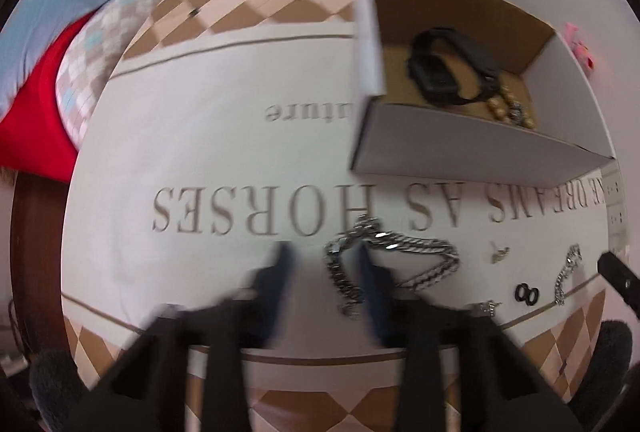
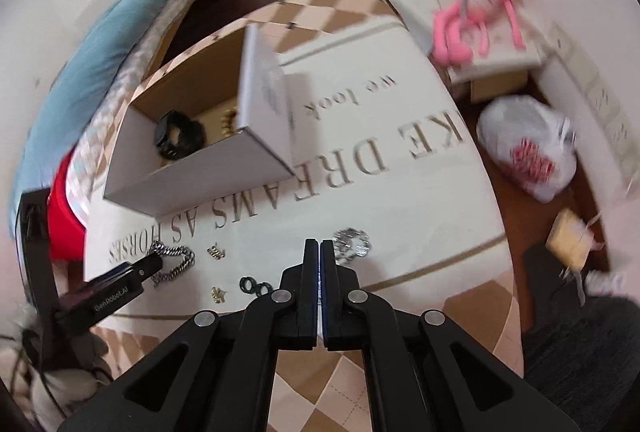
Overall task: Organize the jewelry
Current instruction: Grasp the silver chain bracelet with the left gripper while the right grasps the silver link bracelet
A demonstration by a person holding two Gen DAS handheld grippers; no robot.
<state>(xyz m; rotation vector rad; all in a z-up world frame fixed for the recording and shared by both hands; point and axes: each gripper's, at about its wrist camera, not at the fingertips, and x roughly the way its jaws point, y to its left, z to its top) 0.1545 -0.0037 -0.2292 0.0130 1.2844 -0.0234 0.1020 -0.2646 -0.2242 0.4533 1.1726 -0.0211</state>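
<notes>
**Left gripper spread over the heavy chain, right gripper shut and empty**

The left gripper [image 1: 322,264] hangs low over the printed rug [image 1: 224,152] with its jaws apart; the blur hides whether the fingers touch anything, but the right-hand finger overlaps the thick silver curb chain [image 1: 404,252], which lies in a loose loop on the rug just below the lettering; nothing is held between the fingers. In the right wrist view the same chain [image 2: 176,260] sits at the tip of the left gripper [image 2: 150,264].

The right gripper [image 2: 320,252] has its jaws pressed together with nothing between them; it hovers above the rug [image 2: 420,200], just beside a crumpled thin silver chain [image 2: 352,242] to its right.

Small pieces lie scattered on the rug near the front border: a pair of black rings [image 2: 254,286], touching each other; a small gold piece [image 2: 218,295] beside them; another gold piece [image 2: 216,251] between the rings and the thick chain; the left wrist view also shows a slim silver bracelet [image 1: 566,274] stretched out to the right of the black rings [image 1: 527,294].

The open cardboard box [image 1: 460,148] stands on the rug beyond the jewelry; inside it rest a black watch [image 1: 448,68] and, touching its strap, a gold beaded bracelet [image 1: 506,108].

Off the rug are a pink plush toy [image 2: 476,20] on a white box and a white plastic bag [image 2: 528,152] on the floor.
</notes>
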